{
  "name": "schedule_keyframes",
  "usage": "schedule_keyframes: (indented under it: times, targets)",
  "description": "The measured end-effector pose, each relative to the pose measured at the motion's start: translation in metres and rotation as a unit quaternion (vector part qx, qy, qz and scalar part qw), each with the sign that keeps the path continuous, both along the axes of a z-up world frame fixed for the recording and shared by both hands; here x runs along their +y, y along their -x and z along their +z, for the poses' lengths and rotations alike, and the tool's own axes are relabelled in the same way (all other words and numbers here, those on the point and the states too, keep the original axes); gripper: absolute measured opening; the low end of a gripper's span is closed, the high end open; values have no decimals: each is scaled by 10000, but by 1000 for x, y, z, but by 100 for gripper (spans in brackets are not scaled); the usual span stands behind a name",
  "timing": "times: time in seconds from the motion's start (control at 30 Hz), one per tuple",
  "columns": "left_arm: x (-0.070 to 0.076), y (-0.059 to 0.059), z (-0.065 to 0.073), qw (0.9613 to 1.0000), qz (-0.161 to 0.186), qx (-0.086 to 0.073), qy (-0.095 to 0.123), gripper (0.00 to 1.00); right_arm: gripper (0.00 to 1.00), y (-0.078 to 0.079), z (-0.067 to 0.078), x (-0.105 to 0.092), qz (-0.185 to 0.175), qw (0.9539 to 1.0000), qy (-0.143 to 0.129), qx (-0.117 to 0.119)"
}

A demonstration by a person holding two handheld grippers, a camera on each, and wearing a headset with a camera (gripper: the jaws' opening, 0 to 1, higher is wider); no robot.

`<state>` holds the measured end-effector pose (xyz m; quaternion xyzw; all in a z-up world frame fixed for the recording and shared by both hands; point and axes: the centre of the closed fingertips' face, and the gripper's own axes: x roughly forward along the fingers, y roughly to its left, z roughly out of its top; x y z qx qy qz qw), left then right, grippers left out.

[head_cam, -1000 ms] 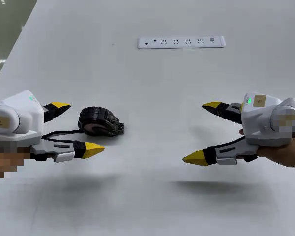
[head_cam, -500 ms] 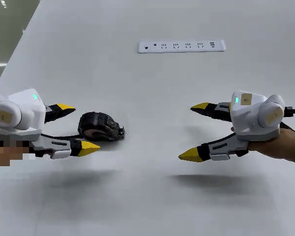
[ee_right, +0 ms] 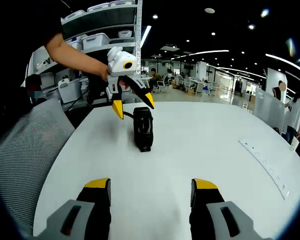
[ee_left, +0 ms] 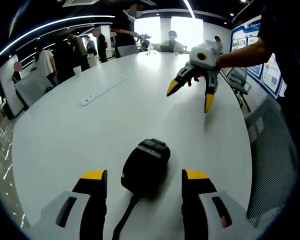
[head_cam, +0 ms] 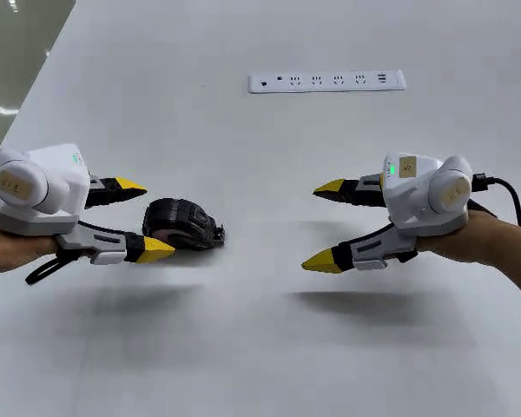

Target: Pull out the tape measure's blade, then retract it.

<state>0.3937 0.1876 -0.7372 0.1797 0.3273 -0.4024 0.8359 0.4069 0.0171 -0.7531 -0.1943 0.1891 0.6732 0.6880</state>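
Meanwhile, the left tool [head_cam: 148, 217] straddles the black tape measure [head_cam: 182, 224] on the worktop [head_cam: 260, 330], jaws wide; the right tool [head_cam: 321, 224] gapes empty, well apart.

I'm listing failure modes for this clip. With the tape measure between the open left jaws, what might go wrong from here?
The tape measure lies loose on the smooth table; if the left gripper closes off-centre on its rounded case, it may squirt out. Its black strap trails back between those jaws and might get pinched instead of the case.
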Motion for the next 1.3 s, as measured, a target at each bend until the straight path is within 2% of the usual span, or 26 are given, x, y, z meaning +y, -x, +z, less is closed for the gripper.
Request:
schedule_keyframes:
  times: [0.33, 0.67, 0.77, 1.0, 1.1, 1.3]
  targets:
    - [-2, -1, -7, 9990, -372, 126, -196, 45, 53, 0, -8, 26, 289, 9995, 57, -64]
    - [-3, -7, -10, 9971, -646, 148, -369, 37, 44, 0, -18, 49, 543, 9983, 129, -139]
    - [-2, -5, -13, 9959, -761, 224, -443, 34, 40, 1, -18, 56, 598, 9980, 119, -150]
    - [0, -5, -17, 9939, -907, 265, -572, 33, 36, 3, -21, 72, 743, 9970, 147, -161]
    - [0, -4, -21, 9918, -1034, 292, -686, 31, 34, 3, -25, 79, 796, 9966, 153, -149]
    - [0, -5, -23, 9910, -1099, 295, -704, 30, 30, 5, -29, 89, 932, 9953, 211, -166]
